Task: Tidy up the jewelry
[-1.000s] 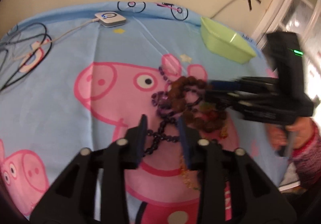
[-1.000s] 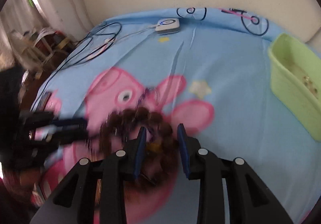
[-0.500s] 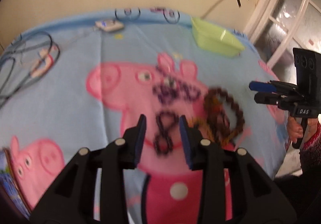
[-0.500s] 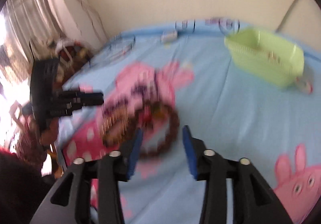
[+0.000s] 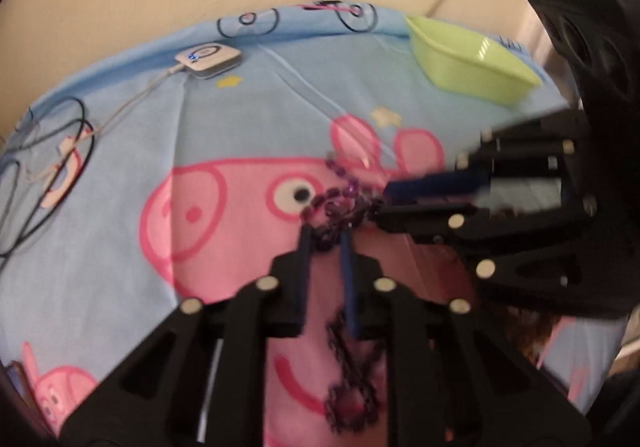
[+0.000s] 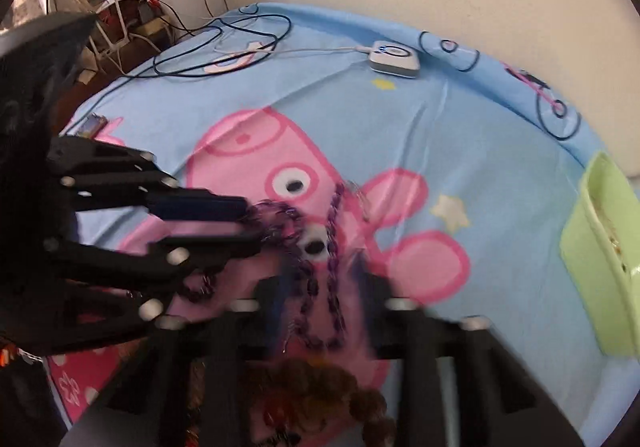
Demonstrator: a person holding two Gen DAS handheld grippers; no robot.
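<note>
Left jaws: the left gripper [image 5: 325, 239] is clenched on a loop of the purple bead necklace [image 5: 340, 203], with beads showing between its blue pads.

Right jaws: the right gripper [image 5: 384, 201] reads as closed, its tips at the same purple cluster from the other side (its own view is too blurred to tell whether a strand is pinched).

Necklace: it lies tangled across the pink cartoon pig on the blue blanket [image 5: 120, 167], part trailing back under the left fingers.

Nearby: a brown bead bracelet [image 6: 320, 387] sits just behind the right gripper, apart from the purple strand.

Farther out: the green basket [image 5: 472, 67] stands well away at the blanket's edge, and a white puck on a cord [image 5: 208, 57] lies near the wall.

Progress: early, by the look of it. The basket seems to hold only a few small bits, while the purple and brown beads are still on the blanket.

Change: half a second earlier both grippers hung back from the pile with wider jaws; now both have closed in on the purple strand.
</note>
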